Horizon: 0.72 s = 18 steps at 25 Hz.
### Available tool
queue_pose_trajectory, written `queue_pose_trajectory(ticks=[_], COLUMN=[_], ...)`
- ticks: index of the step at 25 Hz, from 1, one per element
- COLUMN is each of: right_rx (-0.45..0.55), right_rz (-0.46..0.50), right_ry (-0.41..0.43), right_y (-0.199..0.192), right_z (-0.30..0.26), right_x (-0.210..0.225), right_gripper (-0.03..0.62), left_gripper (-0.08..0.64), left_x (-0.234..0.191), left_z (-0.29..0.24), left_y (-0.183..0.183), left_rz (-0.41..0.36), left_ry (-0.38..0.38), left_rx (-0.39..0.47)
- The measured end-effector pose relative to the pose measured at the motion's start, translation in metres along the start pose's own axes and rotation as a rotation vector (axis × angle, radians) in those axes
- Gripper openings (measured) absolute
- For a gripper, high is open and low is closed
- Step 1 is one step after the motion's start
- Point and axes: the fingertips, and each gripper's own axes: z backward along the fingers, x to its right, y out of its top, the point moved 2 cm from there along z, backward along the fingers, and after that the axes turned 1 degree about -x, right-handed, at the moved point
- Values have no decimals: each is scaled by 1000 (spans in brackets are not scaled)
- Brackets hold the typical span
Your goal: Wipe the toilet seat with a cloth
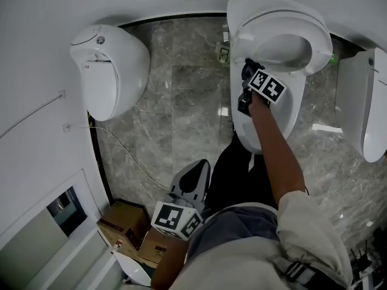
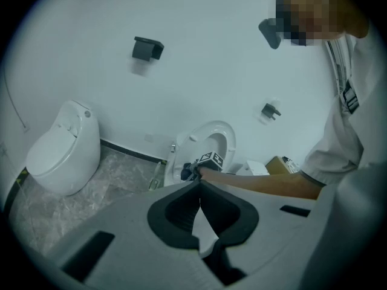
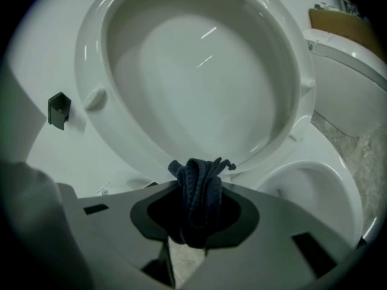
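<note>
The dark blue ribbed cloth (image 3: 198,191) is bunched into thick upright folds.

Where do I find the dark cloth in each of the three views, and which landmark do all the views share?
Head view: the cloth is right of centre near the top, at the end of the outstretched arm.
Left gripper view: a small dark spot just below the centre.
Right gripper view: bottom centre, pinched in the right tool.
Shared landmark: the raised white toilet seat, which is right next to the cloth in every view.
</note>
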Motion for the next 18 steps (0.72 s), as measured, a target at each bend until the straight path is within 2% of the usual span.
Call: queue_pose_trajectory(ticks=[18], right_rx=[-29], right_rz=[-95], right_ry=[-55], right_y=[-11], right_z=[-27], right_x=[76], right_gripper=[94], left_gripper=[9], left_x=[1], left_z=[-25], left_y=[-19], left_rz=[-2], left_ry=[-10], left_rx=[-102])
